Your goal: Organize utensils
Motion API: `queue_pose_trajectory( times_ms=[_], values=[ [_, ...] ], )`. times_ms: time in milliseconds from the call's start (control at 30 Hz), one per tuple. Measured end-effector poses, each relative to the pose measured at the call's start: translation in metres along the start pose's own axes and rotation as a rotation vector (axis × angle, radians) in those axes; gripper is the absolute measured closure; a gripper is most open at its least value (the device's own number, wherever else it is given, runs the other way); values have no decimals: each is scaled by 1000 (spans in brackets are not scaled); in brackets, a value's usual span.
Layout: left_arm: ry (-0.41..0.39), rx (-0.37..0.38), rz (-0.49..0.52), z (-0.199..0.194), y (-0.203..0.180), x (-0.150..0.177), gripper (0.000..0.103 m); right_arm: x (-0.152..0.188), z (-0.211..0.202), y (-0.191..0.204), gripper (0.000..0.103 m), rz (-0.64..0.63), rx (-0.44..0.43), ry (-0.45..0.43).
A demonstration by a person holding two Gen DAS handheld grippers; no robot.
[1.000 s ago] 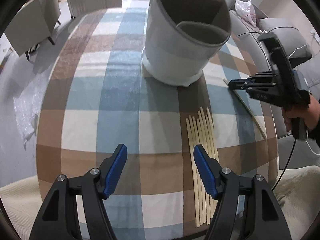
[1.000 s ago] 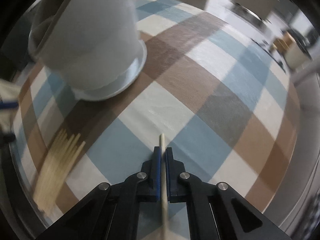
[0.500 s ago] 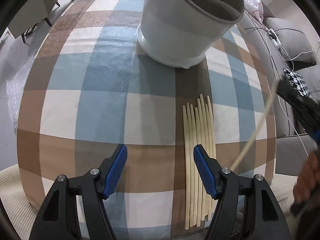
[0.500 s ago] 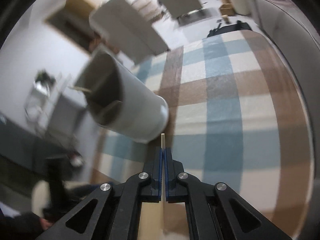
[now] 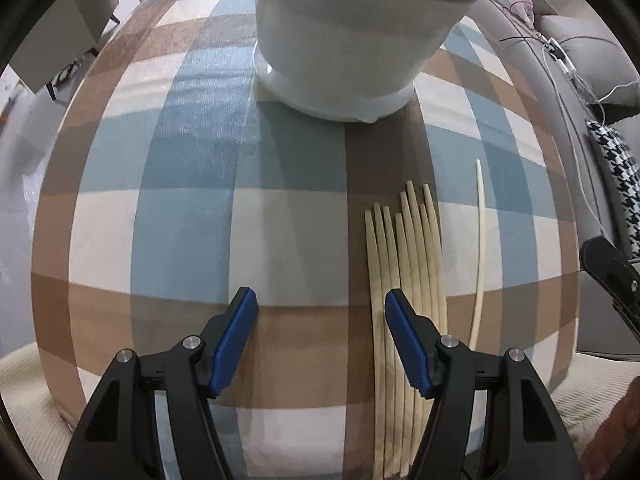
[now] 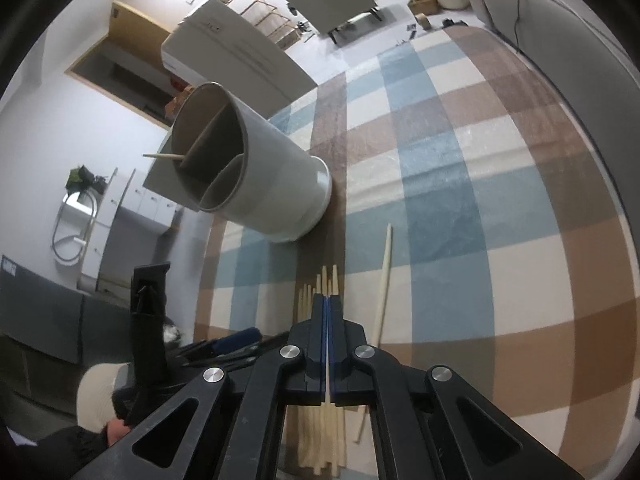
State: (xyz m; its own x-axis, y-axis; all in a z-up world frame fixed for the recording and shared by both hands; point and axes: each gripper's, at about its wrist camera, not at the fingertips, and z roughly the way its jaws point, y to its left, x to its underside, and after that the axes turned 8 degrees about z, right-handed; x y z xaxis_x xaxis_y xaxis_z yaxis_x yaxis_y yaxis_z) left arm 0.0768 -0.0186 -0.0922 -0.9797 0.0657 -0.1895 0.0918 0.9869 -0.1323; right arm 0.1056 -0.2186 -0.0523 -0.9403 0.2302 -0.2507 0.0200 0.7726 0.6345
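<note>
A checked cloth (image 5: 192, 184) in blue, brown and cream covers the bench, and a grey utensil holder (image 5: 352, 36) stands on it toward the far edge, its round inside split by partitions. In the right wrist view one chopstick (image 6: 164, 156) already sits in the holder (image 6: 256, 184), its end poking out over the rim. Nearer the front edge a bundle of pale chopsticks (image 5: 404, 264) lies flat on a brown stripe, side by side, tips pointing toward the holder. A single chopstick (image 5: 480, 248) lies just beside the bundle on its right, apart from it and roughly parallel. The left gripper (image 5: 320, 316) hangs above the cloth pointing steeply down, its blue pads closing a little but still set fairly wide with nothing between them; the right-hand pad overlaps the left edge of the bundle in view, though I can't tell if it touches. The right gripper (image 6: 328, 320) has its pads pressed together above the bundle (image 6: 320, 432); a thin pale line shows between them, possibly only a gap, so it looks empty. A sofa (image 5: 584, 56) runs along the bench's right edge.
</note>
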Motion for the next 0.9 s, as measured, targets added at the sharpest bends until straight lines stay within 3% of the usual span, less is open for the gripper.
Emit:
queue_pose_trajectory(
  times_ms=[167, 233, 300, 400, 667, 733, 767, 900],
  values=[
    [9, -82, 50, 7, -13, -9, 43, 0, 5, 2, 100, -31, 58, -13],
    [13, -78, 52, 7, -15, -12, 50, -1, 8, -1, 94, -14, 69, -11],
    [25, -107, 53, 7, -13, -13, 67, -3, 10, -5, 88, 7, 83, -11],
    [33, -126, 72, 7, -12, -14, 75, -5, 13, -5, 84, 8, 97, -12],
    [30, -132, 79, 12, -20, -26, 76, -12, 18, 6, 60, -47, 145, -31],
    [16, -127, 71, 10, -18, -25, 85, -14, 20, 3, 59, -46, 167, -30],
    [6, -121, 68, 10, -18, -26, 100, -15, 21, 1, 59, -40, 179, -25],
    [-8, -50, 34, 9, -6, -31, 102, -20, 31, -7, 55, -28, 226, 24]
  ],
)
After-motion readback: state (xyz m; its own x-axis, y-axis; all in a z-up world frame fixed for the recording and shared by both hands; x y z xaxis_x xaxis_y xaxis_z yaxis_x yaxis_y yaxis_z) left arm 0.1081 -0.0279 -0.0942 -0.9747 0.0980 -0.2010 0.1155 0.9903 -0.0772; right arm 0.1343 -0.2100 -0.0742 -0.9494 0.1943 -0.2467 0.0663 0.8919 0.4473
